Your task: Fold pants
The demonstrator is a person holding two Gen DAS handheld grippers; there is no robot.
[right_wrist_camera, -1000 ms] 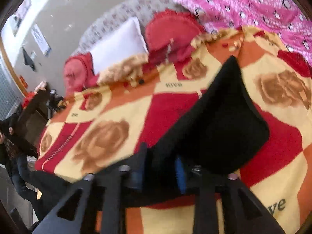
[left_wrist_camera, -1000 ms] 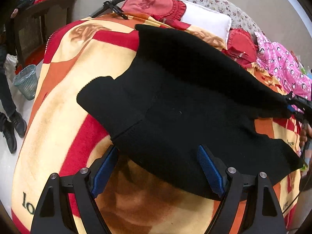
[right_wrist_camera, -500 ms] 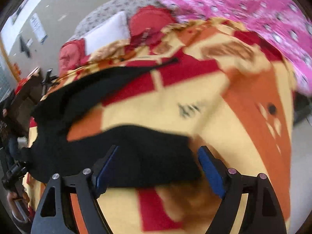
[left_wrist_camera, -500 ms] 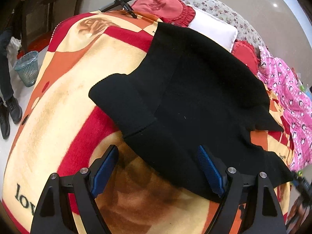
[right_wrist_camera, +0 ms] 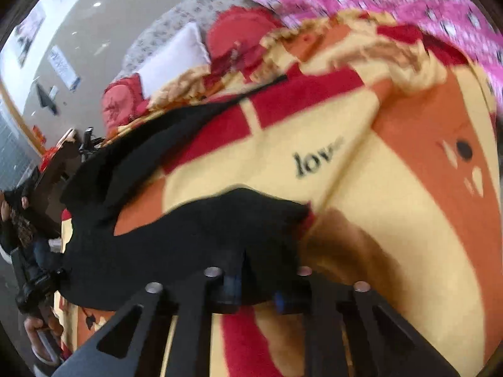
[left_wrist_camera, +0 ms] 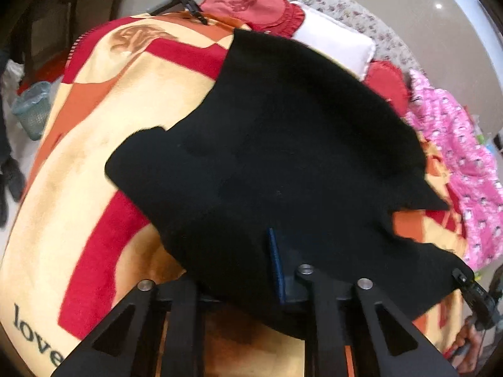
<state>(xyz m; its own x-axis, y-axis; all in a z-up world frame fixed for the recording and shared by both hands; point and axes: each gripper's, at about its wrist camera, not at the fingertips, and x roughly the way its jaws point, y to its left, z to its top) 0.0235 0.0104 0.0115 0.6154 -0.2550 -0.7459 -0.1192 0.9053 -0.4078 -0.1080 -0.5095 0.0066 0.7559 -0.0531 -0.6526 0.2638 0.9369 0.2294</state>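
The black pants lie spread across the bed, on top of a blanket patterned in red, orange and cream with the word "love" printed on it. The near edge of the cloth reaches right down to both tools. The left gripper has just been closing, and its jaws now pinch the near hem of the pants; only a thin strip of one blue pad shows where the dark fabric bunches over the fingers. Over at the other end, the right gripper has also just been closing, and it is clamped on a corner of the same garment, the black cloth humped up over its tips; that view is somewhat blurred. Beyond the pants, at the head of the bed, sit a white pillow and red frilled cushions, and a pink printed quilt is heaped along the far side. A small green wastebasket stands on the floor beside the bed.
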